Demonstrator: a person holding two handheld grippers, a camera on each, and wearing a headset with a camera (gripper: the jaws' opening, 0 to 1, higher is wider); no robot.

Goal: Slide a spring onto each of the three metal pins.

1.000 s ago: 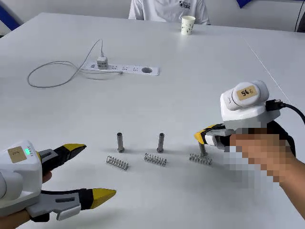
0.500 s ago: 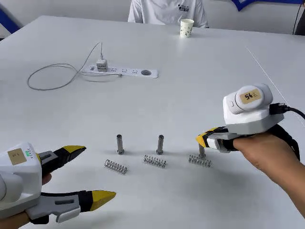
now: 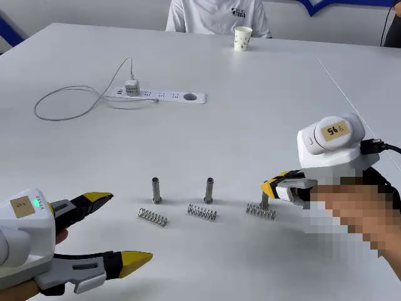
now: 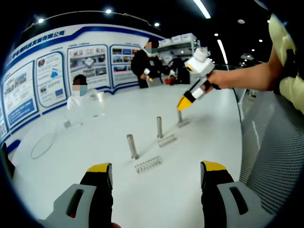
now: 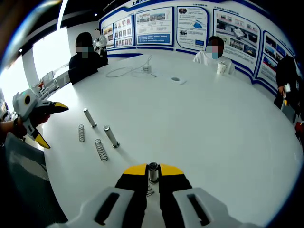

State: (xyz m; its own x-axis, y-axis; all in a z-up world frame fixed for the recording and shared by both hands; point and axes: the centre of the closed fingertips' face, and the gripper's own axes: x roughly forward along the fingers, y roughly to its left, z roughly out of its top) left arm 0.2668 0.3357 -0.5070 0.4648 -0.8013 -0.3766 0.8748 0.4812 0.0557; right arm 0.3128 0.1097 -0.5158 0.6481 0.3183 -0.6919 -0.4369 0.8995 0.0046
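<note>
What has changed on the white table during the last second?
Nothing has clearly moved; the slight shift is the camera's. The right gripper stays shut on the top of the rightmost grey metal pin. The left gripper stays open and empty. The three coiled metal springs still lie before the pins, none on yet.

— What do we hold in the right tool (image 5: 153,171)?
— The near pin (image 5: 153,167), upright, with our yellow tips pressed against both its sides. A half-hidden spring (image 5: 150,191) lies at its foot.
— And leftward on the table (image 5: 204,123)?
— We see a middle pin (image 5: 111,136) and far pin (image 5: 89,118), a second spring (image 5: 100,149) and third spring (image 5: 80,133) beside them, and the left tool (image 5: 56,127) spread wide.
</note>
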